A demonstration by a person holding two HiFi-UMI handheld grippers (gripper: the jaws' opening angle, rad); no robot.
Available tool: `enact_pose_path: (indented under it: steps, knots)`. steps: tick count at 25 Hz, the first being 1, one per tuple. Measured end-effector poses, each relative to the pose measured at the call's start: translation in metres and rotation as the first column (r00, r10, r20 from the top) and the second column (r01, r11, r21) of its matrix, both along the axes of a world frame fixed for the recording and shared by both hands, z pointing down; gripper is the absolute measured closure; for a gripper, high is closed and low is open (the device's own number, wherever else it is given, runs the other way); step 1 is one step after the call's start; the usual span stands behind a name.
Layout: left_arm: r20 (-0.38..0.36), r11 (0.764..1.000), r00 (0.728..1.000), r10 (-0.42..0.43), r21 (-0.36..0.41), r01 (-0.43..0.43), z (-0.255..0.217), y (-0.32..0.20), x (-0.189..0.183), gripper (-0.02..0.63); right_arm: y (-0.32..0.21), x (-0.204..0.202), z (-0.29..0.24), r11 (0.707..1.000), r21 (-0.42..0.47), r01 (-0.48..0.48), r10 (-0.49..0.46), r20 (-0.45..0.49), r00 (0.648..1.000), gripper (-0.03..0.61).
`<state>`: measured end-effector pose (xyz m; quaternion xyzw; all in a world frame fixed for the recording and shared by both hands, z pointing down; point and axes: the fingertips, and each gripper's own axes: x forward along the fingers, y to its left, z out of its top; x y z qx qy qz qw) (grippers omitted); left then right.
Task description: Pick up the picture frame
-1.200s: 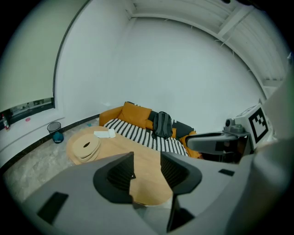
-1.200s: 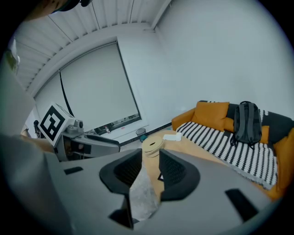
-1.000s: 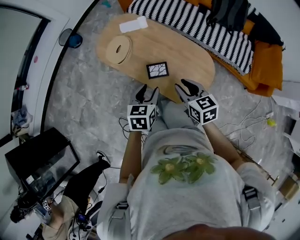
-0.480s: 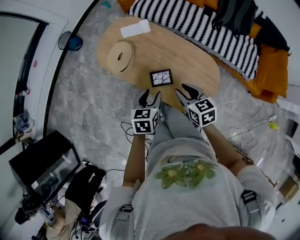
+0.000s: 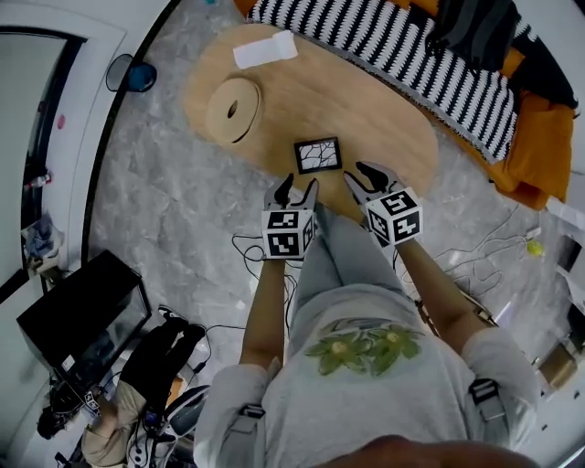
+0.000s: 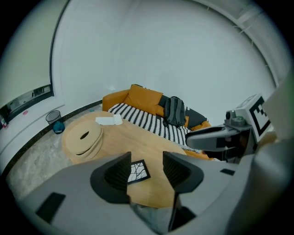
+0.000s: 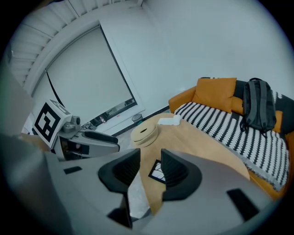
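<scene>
Head view: left gripper point(image 5: 297, 184) opening, right gripper point(image 5: 356, 174) gaping, both empty; I'm lining them up to straddle the picture frame point(image 5: 317, 154) at twelve o'clock.

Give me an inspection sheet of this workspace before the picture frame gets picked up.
Surface: oval wooden table.
Job's things: picture frame lies flat near the table's near edge, untouched.
Clutter: round wooden disc; white cloth at the far end.
Tools: left tool jaws opening, nothing between them; right tool open, empty; both short of the frame.
Cables: loose cables on the floor.
Surroundings: sofa with striped throw and backpack; bin; black box.
</scene>
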<state>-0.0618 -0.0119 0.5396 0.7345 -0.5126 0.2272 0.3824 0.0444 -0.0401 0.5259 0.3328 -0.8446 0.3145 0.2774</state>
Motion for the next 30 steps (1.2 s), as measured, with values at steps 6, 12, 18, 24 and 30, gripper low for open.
enact_pose_path:
  steps: [6, 12, 18, 24, 30]
  knots:
    - [-0.009, 0.999, 1.0, -0.026, -0.043, 0.026, 0.036, -0.008, -0.006, 0.403, -0.01, -0.004, 0.032, 0.999, -0.035, 0.009, -0.009, -0.016, 1.0, 0.453]
    - [-0.01, 0.997, 0.999, -0.032, -0.071, 0.032, 0.072, -0.015, -0.008, 0.403, -0.018, -0.006, 0.067, 0.997, -0.074, -0.002, 0.0, -0.026, 1.0, 0.453]
    - [0.003, 0.994, 0.999, -0.033, -0.103, 0.033, 0.101, -0.015, -0.015, 0.403, -0.022, -0.009, 0.097, 0.996, -0.09, -0.003, -0.002, -0.056, 0.998, 0.454]
    - [0.008, 0.988, 0.999, -0.054, -0.142, 0.055, 0.131, -0.017, -0.023, 0.403, -0.026, -0.008, 0.125, 0.996, -0.092, 0.006, -0.015, -0.094, 0.995, 0.454]
    - [0.029, 0.984, 0.998, -0.053, -0.171, 0.057, 0.157, -0.023, -0.023, 0.395, -0.027, -0.006, 0.154, 0.991, -0.133, 0.002, -0.018, -0.115, 0.993, 0.448]
